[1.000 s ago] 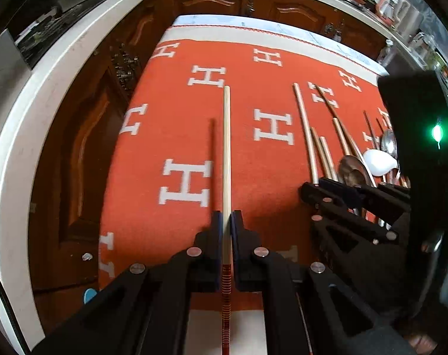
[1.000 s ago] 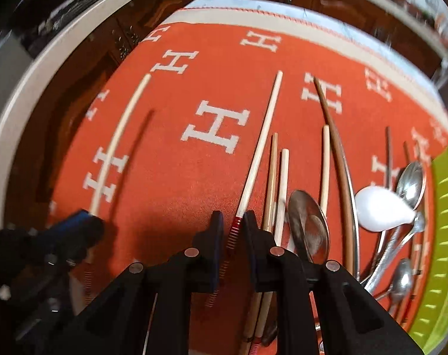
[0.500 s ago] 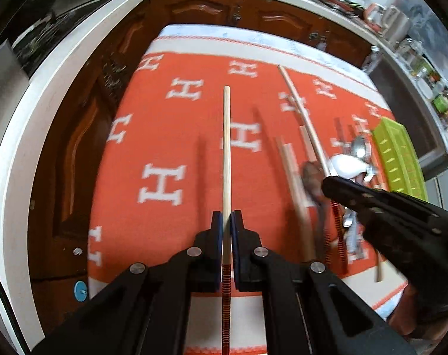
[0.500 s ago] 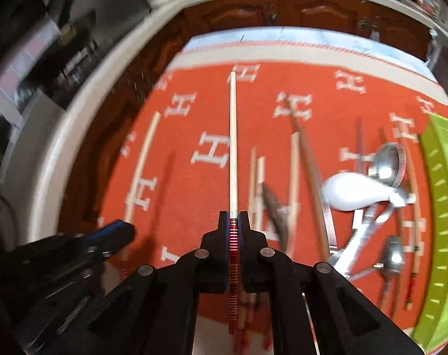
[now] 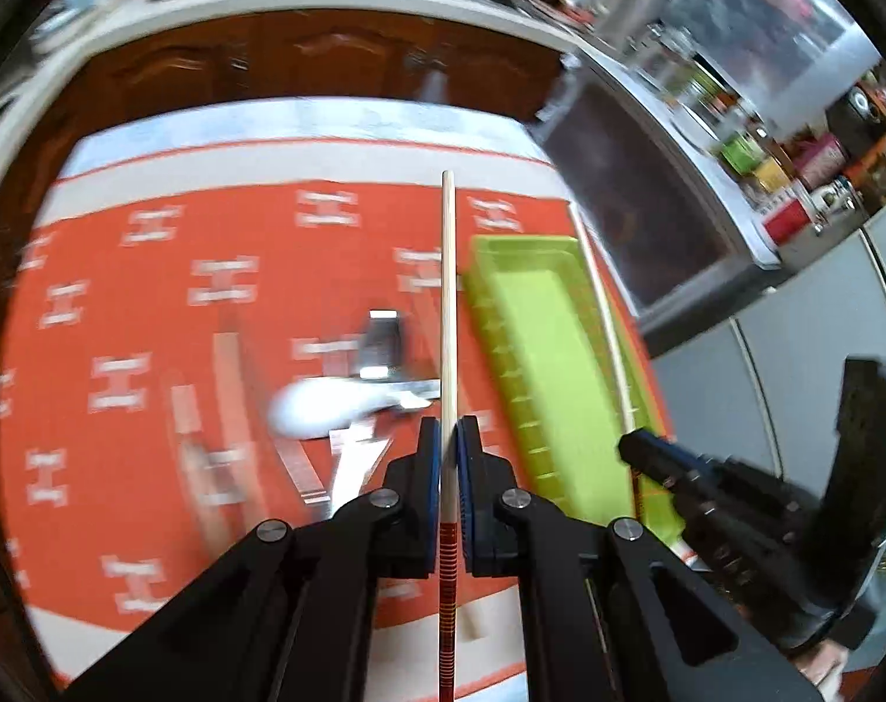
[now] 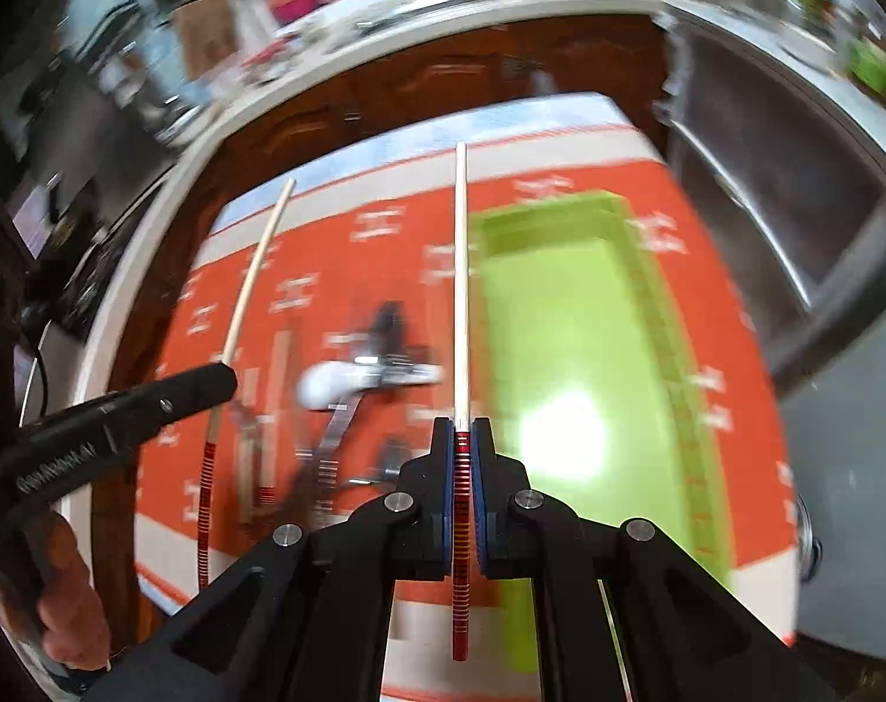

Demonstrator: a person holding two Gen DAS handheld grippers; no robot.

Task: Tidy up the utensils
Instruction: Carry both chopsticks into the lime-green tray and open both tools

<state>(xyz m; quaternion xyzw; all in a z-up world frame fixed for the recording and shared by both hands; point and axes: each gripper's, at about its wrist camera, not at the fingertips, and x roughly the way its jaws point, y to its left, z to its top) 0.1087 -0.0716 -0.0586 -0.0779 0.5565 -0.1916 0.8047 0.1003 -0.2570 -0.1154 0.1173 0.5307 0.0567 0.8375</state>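
My left gripper (image 5: 448,444) is shut on a pale chopstick (image 5: 448,304) with a red-banded end, held above the orange cloth (image 5: 150,304). My right gripper (image 6: 461,444) is shut on a matching chopstick (image 6: 460,281). A lime green tray (image 5: 548,351) lies just right of the left chopstick and, in the right wrist view, the tray (image 6: 583,339) lies just right of the right chopstick. The right gripper (image 5: 665,459) with its chopstick (image 5: 603,316) shows over the tray's right rim. The left gripper (image 6: 209,380) shows at left with its chopstick (image 6: 255,275).
A white spoon (image 5: 326,409), metal spoons (image 5: 378,345) and more chopsticks (image 6: 267,409) lie blurred on the cloth left of the tray. Wooden cabinets (image 5: 326,58) stand behind. A steel sink (image 6: 782,193) is to the right.
Both grippers have swung right with their chopsticks, from over the scattered utensils to beside the green tray. The views are motion-blurred.
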